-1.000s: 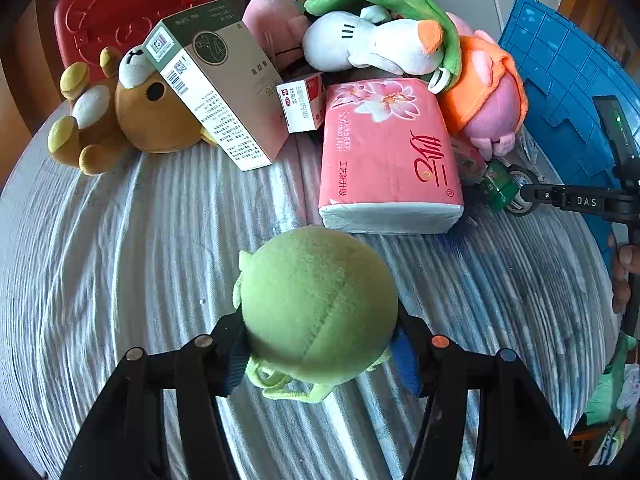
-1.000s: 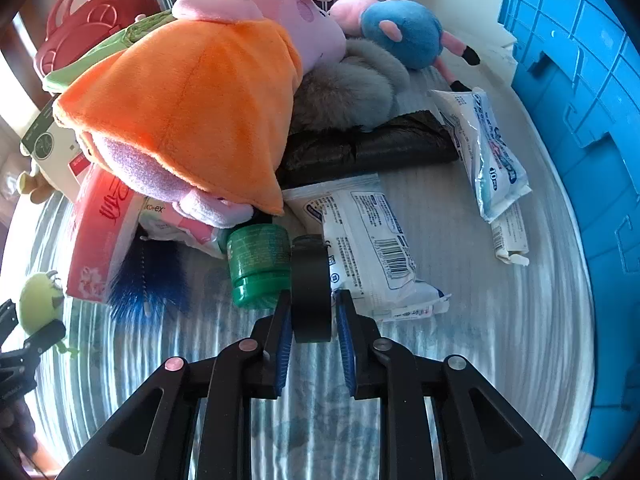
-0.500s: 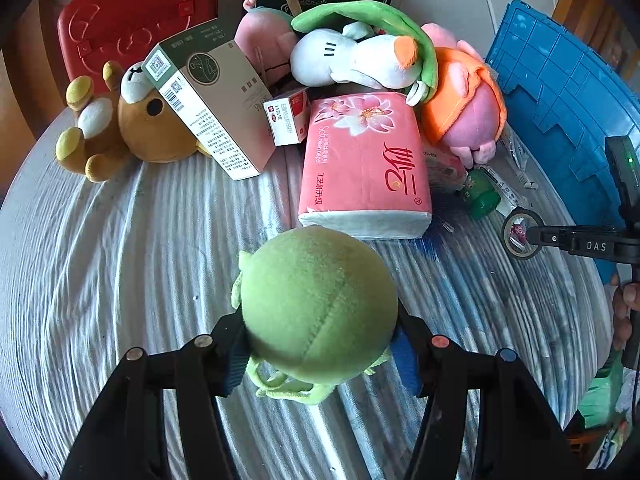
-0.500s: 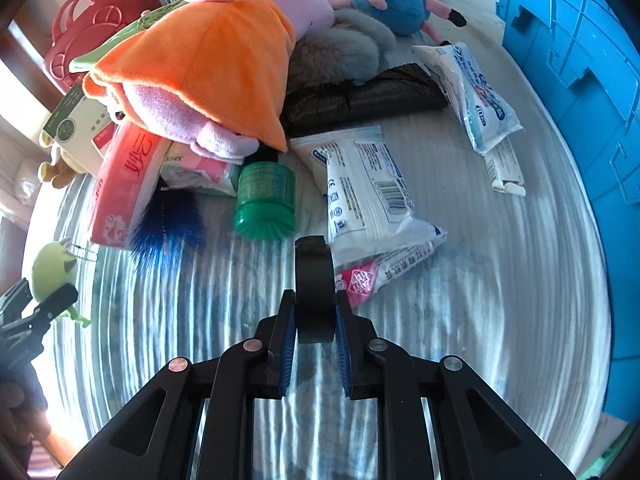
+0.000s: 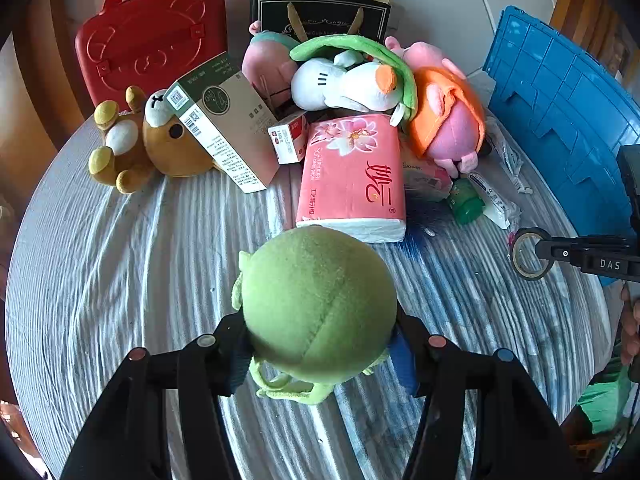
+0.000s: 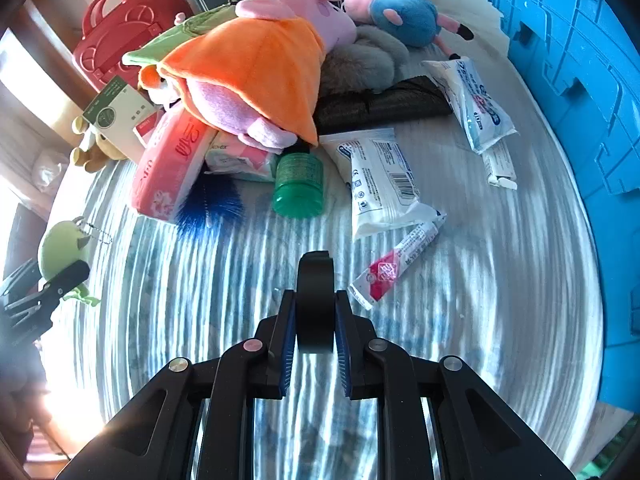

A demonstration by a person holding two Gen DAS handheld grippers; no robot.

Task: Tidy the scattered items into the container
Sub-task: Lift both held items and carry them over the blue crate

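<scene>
The blue container (image 5: 568,112) stands at the far right of the bed, beside the scattered pile. The left gripper (image 5: 320,344) grasps a green plush ball (image 5: 316,304) and the right gripper (image 6: 315,320) clenches a black tape roll (image 6: 315,300), both lifted clear of the sheet. The carry step seems in hand; next, each likely needs swinging right over the container's rim before letting go

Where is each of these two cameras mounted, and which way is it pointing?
Left wrist view: sits on the left tool, looking down along its fingers at the green plush ball it grips and the striped bedcover; a hand shows at the right edge.
Right wrist view: sits on the right tool, looking down at the black tape roll it clamps.
Shared: each view catches the other tool, plus the pink tissue pack, green jar and blue crate.
</scene>
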